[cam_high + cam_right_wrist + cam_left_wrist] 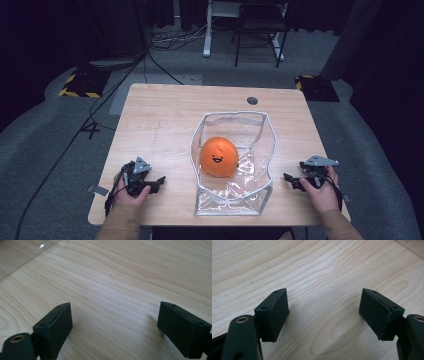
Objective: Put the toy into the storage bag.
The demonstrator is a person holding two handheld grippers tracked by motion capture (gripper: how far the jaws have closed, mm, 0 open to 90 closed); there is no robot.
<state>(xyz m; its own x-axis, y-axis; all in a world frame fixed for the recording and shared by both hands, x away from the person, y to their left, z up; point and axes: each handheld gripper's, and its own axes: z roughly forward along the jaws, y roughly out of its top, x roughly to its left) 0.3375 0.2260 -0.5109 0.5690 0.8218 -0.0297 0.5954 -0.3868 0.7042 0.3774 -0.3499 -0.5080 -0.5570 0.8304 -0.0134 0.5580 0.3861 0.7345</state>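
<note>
Inside the clear bag [234,165] sits the orange plush [218,157], soft and light; the bag's stiffer rim seems the best hold. Left gripper [156,183] and right gripper [291,181] rest beside the bag, jaws spread, empty.

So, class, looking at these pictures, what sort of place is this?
Probably a lab or recording studio: a lone wooden table on grey carpet, dark curtains around it, and loose cables trailing across the floor.

Orange smiling plush ball [218,157] sits inside clear open-topped bag [260,130]
</note>
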